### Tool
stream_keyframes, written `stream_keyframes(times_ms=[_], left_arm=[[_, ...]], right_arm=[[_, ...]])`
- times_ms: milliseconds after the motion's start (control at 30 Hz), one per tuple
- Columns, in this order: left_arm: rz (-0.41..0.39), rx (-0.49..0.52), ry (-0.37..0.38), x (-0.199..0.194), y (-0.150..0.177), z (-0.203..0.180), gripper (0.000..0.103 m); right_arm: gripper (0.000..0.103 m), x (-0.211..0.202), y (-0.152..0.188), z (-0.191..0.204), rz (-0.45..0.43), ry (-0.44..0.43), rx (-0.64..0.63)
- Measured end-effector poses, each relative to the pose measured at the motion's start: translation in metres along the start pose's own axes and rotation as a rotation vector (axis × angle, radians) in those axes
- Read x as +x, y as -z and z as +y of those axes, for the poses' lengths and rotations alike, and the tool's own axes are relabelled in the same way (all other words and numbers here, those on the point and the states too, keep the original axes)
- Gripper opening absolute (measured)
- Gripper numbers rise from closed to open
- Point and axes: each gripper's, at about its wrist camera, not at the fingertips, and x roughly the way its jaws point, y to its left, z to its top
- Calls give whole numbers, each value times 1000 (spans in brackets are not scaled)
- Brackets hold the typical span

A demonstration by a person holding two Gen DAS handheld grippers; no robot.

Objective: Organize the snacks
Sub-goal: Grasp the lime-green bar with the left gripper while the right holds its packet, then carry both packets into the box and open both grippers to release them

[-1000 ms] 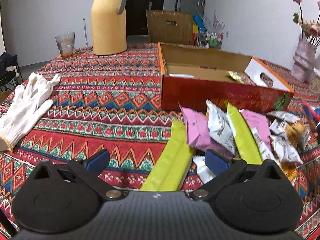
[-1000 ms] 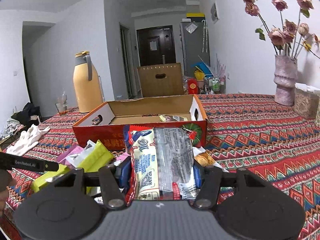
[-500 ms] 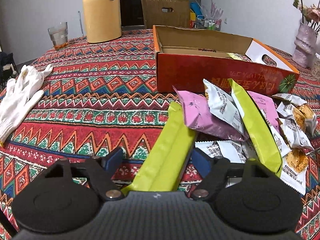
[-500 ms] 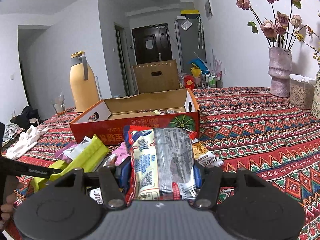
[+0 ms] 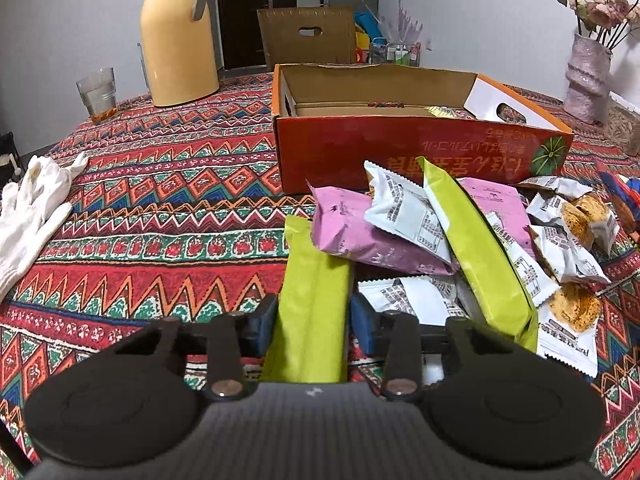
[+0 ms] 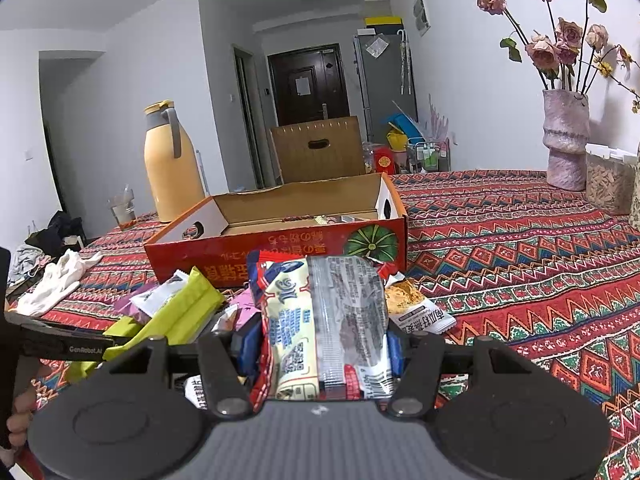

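Left gripper (image 5: pixel 313 322) has its blue pads pressed on both sides of a long lime-green snack packet (image 5: pixel 312 300), closed on it; the packet's far end reaches toward the pile. Right gripper (image 6: pixel 320 350) is clamped on a red-edged cream and silver snack pack (image 6: pixel 324 320), held above the table.

Left wrist view only: the pile spread out in front of the red cardboard box (image 5: pixel 400 152), with a pink packet (image 5: pixel 360 232), a second lime-green packet (image 5: pixel 476 252) leaning across it, white wrappers (image 5: pixel 404 208) and clear-window pastry packs (image 5: pixel 572 304). The white glove (image 5: pixel 32 208) lies well apart at left on the patterned tablecloth (image 5: pixel 160 220). A glass (image 5: pixel 97 90) stands near the yellow thermos jug (image 5: pixel 180 36).

Right wrist view only: the box (image 6: pixel 280 240) interior from lower, a few small wrappers inside at the right end, hard to identify. One pastry pack (image 6: pixel 416 308) lies just right of the held pack. The left gripper's arm (image 6: pixel 60 344) shows at the left edge beside the green packets (image 6: pixel 176 316). Vase of dried roses (image 6: pixel 566 136) and a clear container (image 6: pixel 610 184) sit on the far right of the table. The box stands between thermos (image 6: pixel 168 168) and vase.
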Motion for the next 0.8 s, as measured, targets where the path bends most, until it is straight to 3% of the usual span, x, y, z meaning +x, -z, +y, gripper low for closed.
stream_keyframes(times_ms=[367,800], left_arm=[[-46,-35,-19,-18,-3,9,34],[-172,-91,-28,-53,-29,19,34]], right_arm=[[57,1,0,-1,2,-7,-2],[57,4,-8,6,-18,-16,-26]])
